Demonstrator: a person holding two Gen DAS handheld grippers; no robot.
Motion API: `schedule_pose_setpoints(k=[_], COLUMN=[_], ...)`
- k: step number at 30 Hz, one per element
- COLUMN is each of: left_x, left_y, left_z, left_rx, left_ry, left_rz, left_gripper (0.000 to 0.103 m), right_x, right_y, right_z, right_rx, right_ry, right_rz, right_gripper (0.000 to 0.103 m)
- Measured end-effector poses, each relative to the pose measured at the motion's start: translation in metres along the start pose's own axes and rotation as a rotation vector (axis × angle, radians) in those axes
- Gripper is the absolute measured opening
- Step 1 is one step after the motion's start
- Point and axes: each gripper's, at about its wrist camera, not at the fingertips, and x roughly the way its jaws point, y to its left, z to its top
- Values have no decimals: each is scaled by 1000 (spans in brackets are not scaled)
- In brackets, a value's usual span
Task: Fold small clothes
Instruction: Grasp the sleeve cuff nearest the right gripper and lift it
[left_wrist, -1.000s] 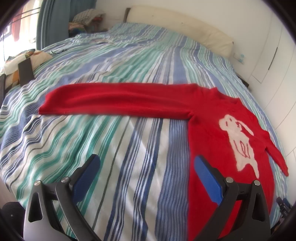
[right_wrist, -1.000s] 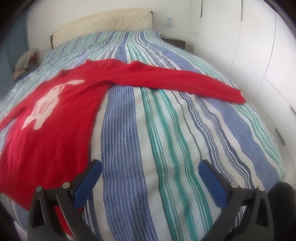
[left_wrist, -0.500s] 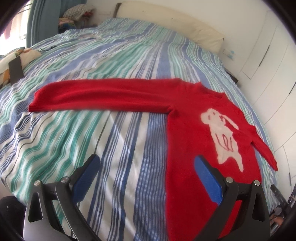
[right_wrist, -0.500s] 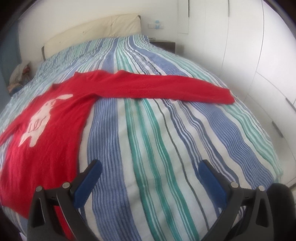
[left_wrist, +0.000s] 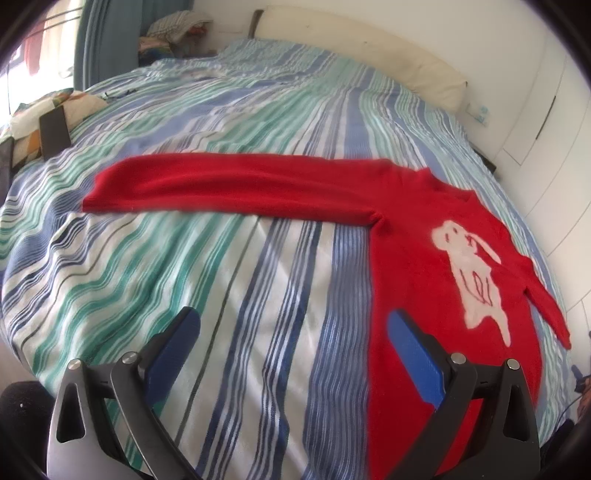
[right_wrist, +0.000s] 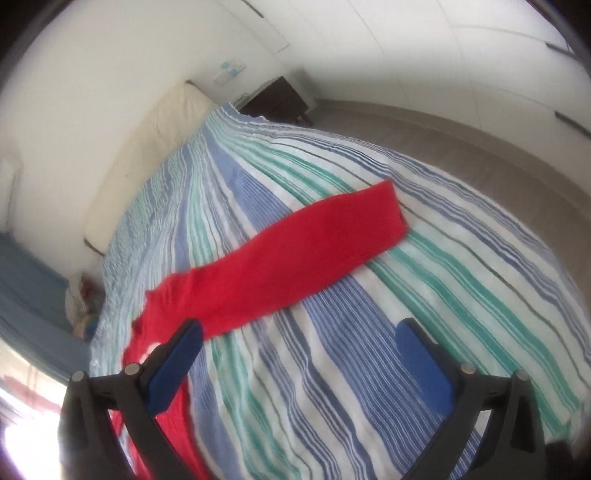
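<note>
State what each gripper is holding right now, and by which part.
Nothing is held. The left gripper and the right gripper are both open above the striped bedcover; the red sweater lies flat, ungripped.

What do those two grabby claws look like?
Both look the same. The left gripper has two black plastic arms with cut-out holes, round silver bolts at the joints, and flat blue pads inside its fingers. The right gripper has the same black frame, silver bolts and blue pads. No cables or sleeves show.
</note>
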Motion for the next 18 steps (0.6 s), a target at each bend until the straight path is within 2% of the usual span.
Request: schedule_pose_setpoints(k=[3, 5, 9, 14, 15, 16, 18], left_x=[3, 5, 7, 15, 16, 17, 17], left_y=[-4, -6, -7, -8, -8, -9, -11], left_z=[-4, -6, -8, -9, -10, -10, -11], left_rx=[22, 37, 41, 37, 39, 43, 56], left_ry=[18, 24, 30, 52, 58, 62, 63], left_rz=[15, 32, 57, 58, 56, 54, 50], left_gripper=[102, 102, 102, 102, 102, 102, 102], right_x=[21, 35, 59, 84, 88, 91, 97], right_y=[-31, -45, -57, -49, -47, -44, -41], right_z=[17, 25, 45, 60, 63, 64, 67], right_rx=[177, 245, 293, 249, 229, 204, 164], right_ry=[43, 44, 3, 16, 21, 33, 73], right_rz=[118, 159, 140, 61, 38, 12, -67], right_gripper=[100, 98, 90, 79, 68, 44, 8])
